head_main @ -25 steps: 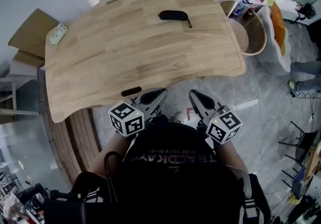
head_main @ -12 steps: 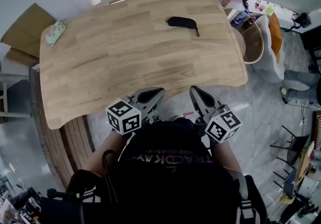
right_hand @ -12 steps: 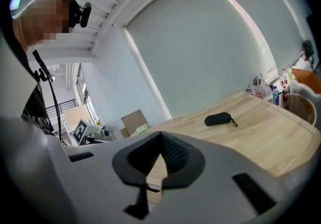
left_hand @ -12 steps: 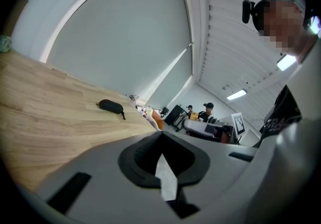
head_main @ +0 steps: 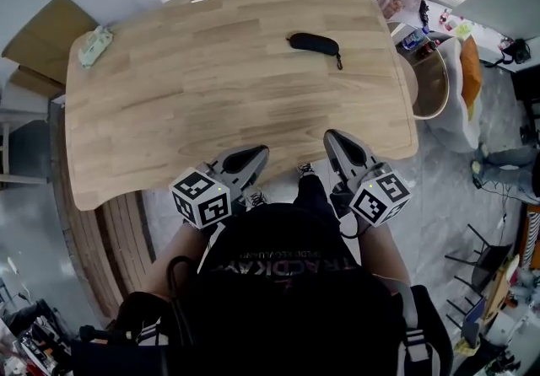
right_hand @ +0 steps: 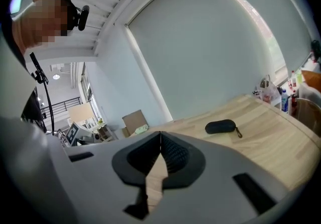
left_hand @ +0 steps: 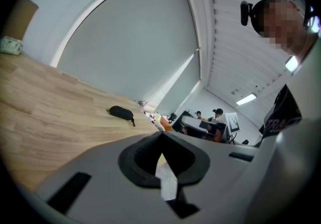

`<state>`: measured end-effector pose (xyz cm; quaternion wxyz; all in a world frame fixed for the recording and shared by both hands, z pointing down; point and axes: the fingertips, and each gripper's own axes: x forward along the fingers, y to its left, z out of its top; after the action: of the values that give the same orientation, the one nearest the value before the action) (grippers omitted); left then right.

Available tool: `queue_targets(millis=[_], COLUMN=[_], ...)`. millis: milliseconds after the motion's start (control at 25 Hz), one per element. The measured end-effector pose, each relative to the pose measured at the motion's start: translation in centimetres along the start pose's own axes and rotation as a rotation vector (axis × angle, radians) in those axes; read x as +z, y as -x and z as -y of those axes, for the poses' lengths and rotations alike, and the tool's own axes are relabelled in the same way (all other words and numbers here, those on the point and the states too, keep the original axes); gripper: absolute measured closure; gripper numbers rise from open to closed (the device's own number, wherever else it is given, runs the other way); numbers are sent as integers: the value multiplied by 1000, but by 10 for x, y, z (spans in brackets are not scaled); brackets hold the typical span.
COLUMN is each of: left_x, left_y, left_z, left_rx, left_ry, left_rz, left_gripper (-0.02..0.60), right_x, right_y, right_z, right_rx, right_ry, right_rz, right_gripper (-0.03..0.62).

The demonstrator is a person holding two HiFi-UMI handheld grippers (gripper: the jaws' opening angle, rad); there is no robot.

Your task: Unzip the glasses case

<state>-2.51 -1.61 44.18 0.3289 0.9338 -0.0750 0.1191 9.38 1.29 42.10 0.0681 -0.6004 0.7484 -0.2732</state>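
Wooden table (head_main: 211, 88) fills most of the head view. The black glasses case (head_main: 314, 43) lies on its far side, right of middle, pull tab trailing right. Left gripper (head_main: 261, 151) and right gripper (head_main: 331, 136) hang at the near edge, both closed tight on nothing, well apart from the case. A pale green bundle (head_main: 94, 45) sits on the far left corner, too small to identify. The shirt (head_main: 287, 282) print's upside down, looks like TRACKDAY.
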Motion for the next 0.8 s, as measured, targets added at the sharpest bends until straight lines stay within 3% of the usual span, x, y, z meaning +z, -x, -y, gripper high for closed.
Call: queue_targets(millis=[360,640,800], left_x=[33,35,31], left_y=[-43,-65,-77], left_z=[-5,-19,-24], left_rx=[129,246,304], left_ry=[19,88,128], left_rz=[86,112,128], left_gripper=[571,570,571], right_x=[37,41,39], right_y=[-34,-88,-123], right_z=[93,180,223], right_rx=[61,58,42], right_ry=[46,133,236], right_rz=[-88,-213,-297], right_gripper=[552,461,395])
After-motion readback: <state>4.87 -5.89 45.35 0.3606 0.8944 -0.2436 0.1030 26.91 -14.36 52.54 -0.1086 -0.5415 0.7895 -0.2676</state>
